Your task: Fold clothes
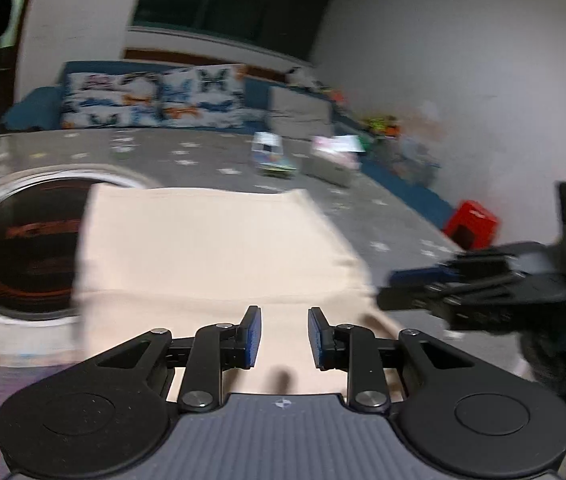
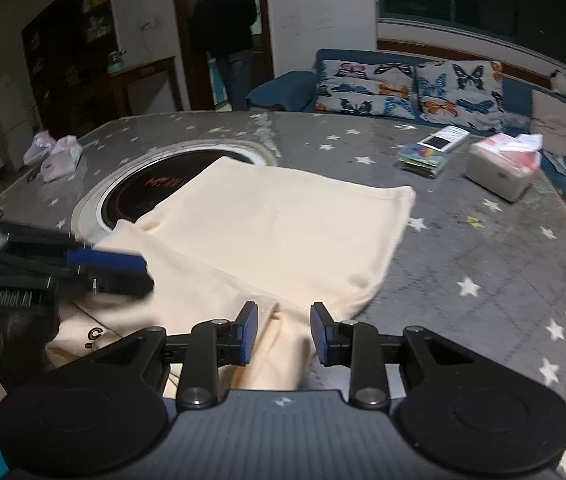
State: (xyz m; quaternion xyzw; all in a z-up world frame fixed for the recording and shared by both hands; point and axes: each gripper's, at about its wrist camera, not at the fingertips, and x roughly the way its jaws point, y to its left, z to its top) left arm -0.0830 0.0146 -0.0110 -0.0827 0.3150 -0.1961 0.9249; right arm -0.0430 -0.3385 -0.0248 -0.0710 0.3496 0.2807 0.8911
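A grey table (image 2: 483, 248) sprinkled with white stars stretches out ahead of both pairs of fingers, with a round dark cooktop (image 2: 143, 196) let into it beyond and to the left of the right gripper's fingers. On the table lies the cream garment (image 2: 275, 232), partly folded: its broad flat panel reaches forward from the fingertips and overlaps the near edge of the cooktop, while a narrower fold runs back toward the camera, passing under the gap of the right gripper (image 2: 284, 332). That gripper's blue-padded jaws stand a little apart with cloth below them, and no pad is seen pressing on it. The left gripper (image 1: 285, 336) likewise hovers over the garment's near edge, jaws parted with nothing pinched between them; in the right wrist view it shows blurred at the left (image 2: 107, 268), above a fold bearing dark print. Further ahead, to the right of the fingers, sit a white tissue box (image 2: 501, 170) and a small stack of books (image 2: 427, 156).
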